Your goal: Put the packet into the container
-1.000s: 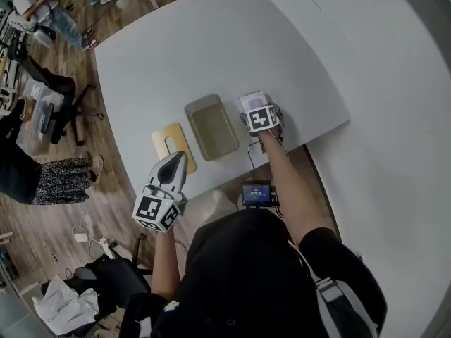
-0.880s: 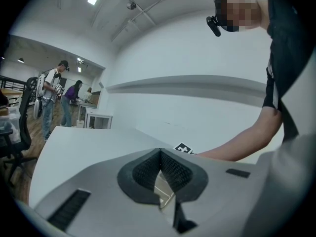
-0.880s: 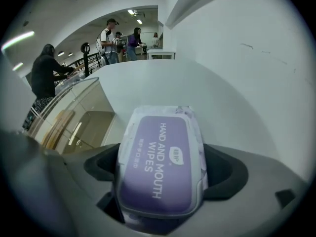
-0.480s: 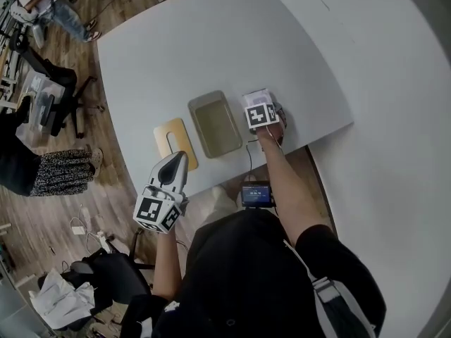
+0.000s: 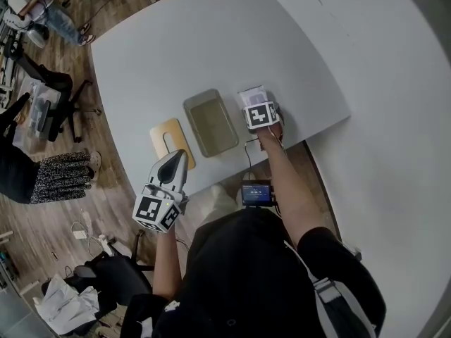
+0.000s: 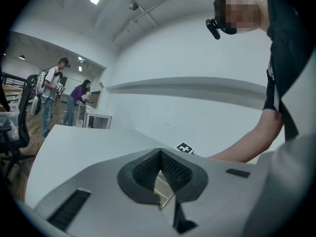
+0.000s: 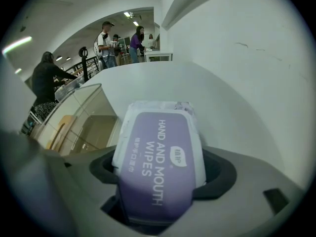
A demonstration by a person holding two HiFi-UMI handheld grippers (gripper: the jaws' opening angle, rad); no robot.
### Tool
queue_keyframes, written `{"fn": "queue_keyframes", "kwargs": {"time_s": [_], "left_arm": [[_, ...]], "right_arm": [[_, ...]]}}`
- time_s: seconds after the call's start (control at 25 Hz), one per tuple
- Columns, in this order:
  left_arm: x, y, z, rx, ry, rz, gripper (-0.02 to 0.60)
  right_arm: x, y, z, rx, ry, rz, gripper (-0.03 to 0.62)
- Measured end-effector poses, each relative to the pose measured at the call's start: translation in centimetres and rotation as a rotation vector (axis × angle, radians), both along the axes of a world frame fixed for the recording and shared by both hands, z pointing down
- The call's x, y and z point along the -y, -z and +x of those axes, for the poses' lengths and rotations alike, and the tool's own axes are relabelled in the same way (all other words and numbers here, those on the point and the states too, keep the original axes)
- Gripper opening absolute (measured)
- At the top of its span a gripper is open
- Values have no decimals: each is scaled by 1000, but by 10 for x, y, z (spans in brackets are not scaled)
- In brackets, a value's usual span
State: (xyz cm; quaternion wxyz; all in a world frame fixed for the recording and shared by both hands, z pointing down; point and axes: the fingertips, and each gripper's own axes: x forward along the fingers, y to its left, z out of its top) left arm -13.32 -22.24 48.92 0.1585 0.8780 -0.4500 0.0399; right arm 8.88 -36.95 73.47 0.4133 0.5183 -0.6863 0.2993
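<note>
A white packet [image 7: 158, 152] with a purple "hand and mouth wipes" label lies on the white table [image 5: 211, 41], right of the clear rectangular container [image 5: 194, 129]. My right gripper [image 5: 255, 104] reaches over the packet [image 5: 251, 94]. In the right gripper view its jaws [image 7: 160, 176] are closing, with the packet between them and the pads against its two long sides. The container [image 7: 89, 115] holds nothing and stands just left of the packet. My left gripper [image 5: 175, 164] hangs at the table's near edge, shut with nothing in it [image 6: 159, 154].
A tan lid [image 5: 169, 141] lies left of the container, near the table's front edge. A small device with a lit screen [image 5: 256, 192] hangs below that edge. Office chairs [image 5: 56, 104] and people stand on the wooden floor to the left.
Hardly anything differs. My right gripper stays over the packet and sits a touch lower on it. The left gripper has not moved.
</note>
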Motion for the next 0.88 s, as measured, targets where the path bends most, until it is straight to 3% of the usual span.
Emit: {"fn": "queue_keyframes", "kwargs": {"time_s": [0.36, 0.88], "left_arm": [[-7, 6, 1, -38, -12, 38, 8], [-25, 19, -4, -46, 7, 77, 8]], "right_arm": [[2, 70, -13, 78, -26, 119, 411], [-12, 108, -77, 132, 81, 143, 412]]}}
